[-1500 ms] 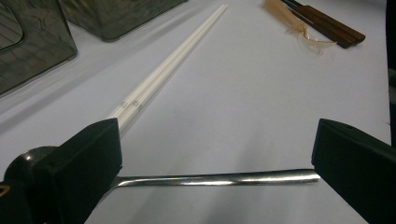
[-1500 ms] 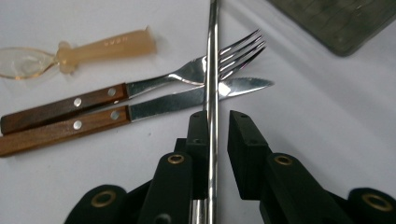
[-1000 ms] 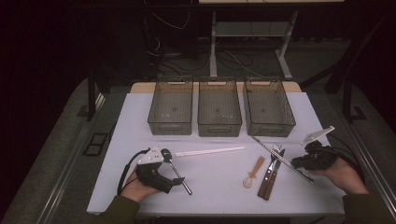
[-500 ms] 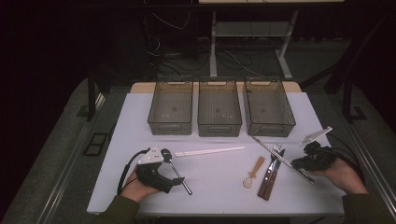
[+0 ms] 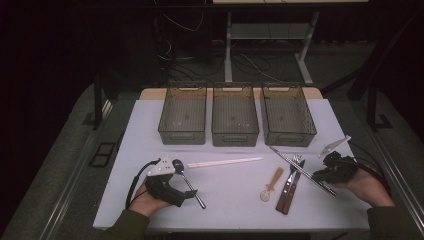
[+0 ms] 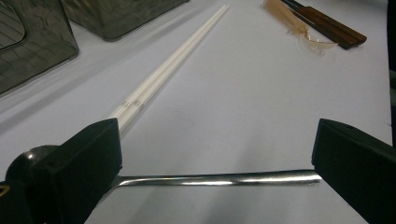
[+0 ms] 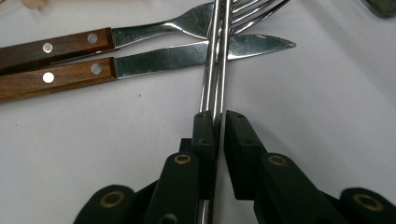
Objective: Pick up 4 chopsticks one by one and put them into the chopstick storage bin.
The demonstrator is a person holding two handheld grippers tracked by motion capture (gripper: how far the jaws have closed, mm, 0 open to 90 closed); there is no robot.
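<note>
Chopsticks [image 7: 215, 70] unmoved (steel), within right gripper [image 7: 219, 117]

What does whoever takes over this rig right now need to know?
Left gripper: jaws open, straddling the metal spoon flat on the table; not gripped.
Right gripper: shut on the metal chopsticks, which lie across the fork and knife.
White chopsticks and small wooden spoon lie mid-table.
Three bins behind hold none of this cutlery.
Done: nothing binned. Left: probably sort everything.

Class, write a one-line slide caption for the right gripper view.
Right gripper shut on metal chopsticks lying across a wooden-handled fork and knife.
</note>
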